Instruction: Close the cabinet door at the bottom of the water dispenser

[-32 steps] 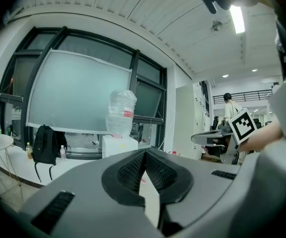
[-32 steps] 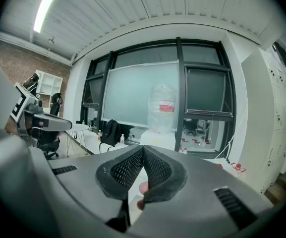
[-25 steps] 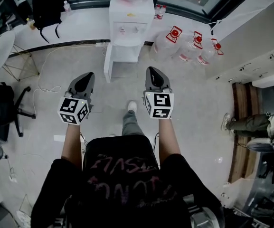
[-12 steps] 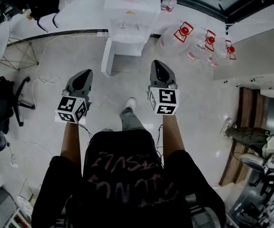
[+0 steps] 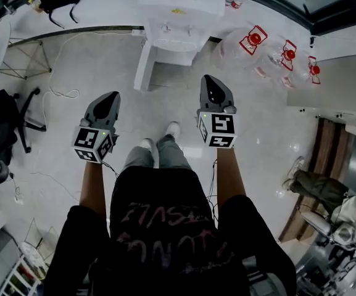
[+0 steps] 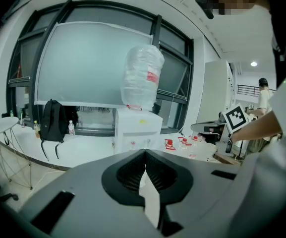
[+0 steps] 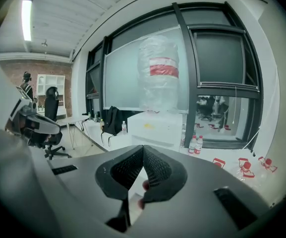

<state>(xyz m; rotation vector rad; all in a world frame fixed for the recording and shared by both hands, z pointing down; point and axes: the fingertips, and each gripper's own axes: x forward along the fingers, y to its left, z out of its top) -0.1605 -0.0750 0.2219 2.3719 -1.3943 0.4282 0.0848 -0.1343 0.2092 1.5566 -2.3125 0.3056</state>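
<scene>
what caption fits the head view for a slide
Person facing a white water dispenser, its bottom cabinet door open, left tool and right tool both shut and empty.

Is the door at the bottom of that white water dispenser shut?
No, the head view shows the white cabinet door swung out from the white water dispenser.

Nothing can be read clearly. The person's black shirt (image 5: 165,224) bears pale pink lettering, seen upside down and too smeared to spell out. The water jugs (image 5: 255,42) on the floor beside the water dispenser (image 5: 171,29) carry red-and-white labels. The bottle (image 7: 158,73) on top wears a red band. Their print is too small.
</scene>
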